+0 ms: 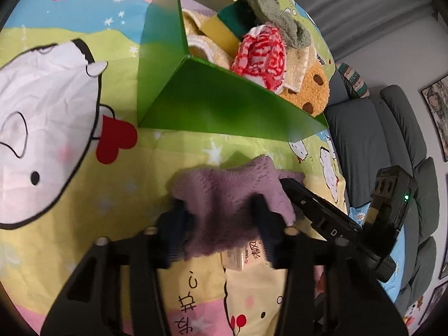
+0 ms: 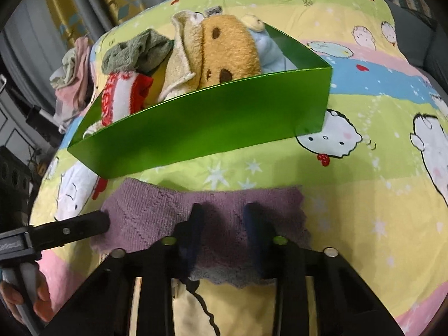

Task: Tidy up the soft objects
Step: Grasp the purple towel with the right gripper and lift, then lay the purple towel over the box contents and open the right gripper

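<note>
One green box point(image 1: 224, 103), open-topped, glossy card walls, standing on a cartoon-print bedsheet point(image 1: 84, 42) striped pink, blue, green and yellow. Contents, heaped above the rim: one yellow sponge with dark green scouring face point(image 1: 221, 25); one red-and-white patterned cloth point(image 1: 263, 56); one olive-green knitted piece point(image 1: 268, 5), draped over the top; one cream terry towel point(image 1: 201, 47), folded; one tan plush toy with brown spots point(image 1: 310, 86), leaning at the box's end; one pale blue soft item point(image 2: 266, 44), partly hidden behind the plush, kind not clear. Outside the box: one mauve knitted cloth point(image 1: 232, 196), lying flat on the sheet just in front of the box's long wall, apart from it. One left gripper point(image 1: 221, 210): fingers part closed, pads pressing into the cloth's one end, fabric bunched between them. One right gripper point(image 2: 222, 215): fingers narrowly set, clamped on the cloth's other end near its nearer edge. Each tool shows in the other's view at the cloth's side. One hand point(image 2: 16, 299) on the left tool's handle. One bundle of pinkish clothing point(image 2: 72, 70) beyond the bed's far corner. One grey sofa point(image 1: 378, 140) beside the bed.
</note>
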Demonstrator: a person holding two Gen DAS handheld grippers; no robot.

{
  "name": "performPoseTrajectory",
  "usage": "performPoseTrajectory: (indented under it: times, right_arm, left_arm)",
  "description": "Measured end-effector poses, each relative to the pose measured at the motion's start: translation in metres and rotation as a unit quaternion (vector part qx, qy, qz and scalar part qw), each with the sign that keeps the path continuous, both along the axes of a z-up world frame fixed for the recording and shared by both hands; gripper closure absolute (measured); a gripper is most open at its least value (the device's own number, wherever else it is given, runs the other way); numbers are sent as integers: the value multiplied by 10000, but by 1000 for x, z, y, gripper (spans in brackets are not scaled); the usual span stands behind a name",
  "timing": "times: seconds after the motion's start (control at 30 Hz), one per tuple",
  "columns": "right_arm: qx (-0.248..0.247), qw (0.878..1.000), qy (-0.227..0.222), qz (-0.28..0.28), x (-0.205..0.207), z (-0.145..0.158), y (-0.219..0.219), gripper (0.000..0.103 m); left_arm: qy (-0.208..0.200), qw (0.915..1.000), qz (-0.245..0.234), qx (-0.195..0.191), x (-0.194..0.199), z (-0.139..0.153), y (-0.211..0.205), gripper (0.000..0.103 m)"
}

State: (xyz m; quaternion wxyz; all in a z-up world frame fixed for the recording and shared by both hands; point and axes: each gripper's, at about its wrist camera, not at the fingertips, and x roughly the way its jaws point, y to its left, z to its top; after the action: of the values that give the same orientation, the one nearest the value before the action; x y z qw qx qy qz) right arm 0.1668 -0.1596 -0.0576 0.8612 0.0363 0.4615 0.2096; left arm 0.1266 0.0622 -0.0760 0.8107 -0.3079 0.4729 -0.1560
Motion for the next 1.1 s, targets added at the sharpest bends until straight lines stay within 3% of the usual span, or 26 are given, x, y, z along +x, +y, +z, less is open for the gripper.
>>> performPoseTrajectory:
  times: [0.07,0.17,0.77,0.9,1.1]
  right_arm:
    - [33,10000,-50,70,-1,2,2,94]
    - [186,9994,-189,215,-7,9,3,98]
    - [824,9875,-1230,541,-46,96,7,98]
    - [944,9830,-1440,631,-43,117,13,98]
    - [1065,9775,-1700,654,-18,142,25,98]
  left_arm:
    - [-29,9999,75,-84,-1,-2,2,75]
    - [-133,9995,115,-280,-6,1,7,82]
    - [-1197,9917,229,-415,-44,71,22,83]
    - [-1396,9894,283,-287,-40,96,24,83]
    - [-1622,9861,231,262,-7,134,17,83]
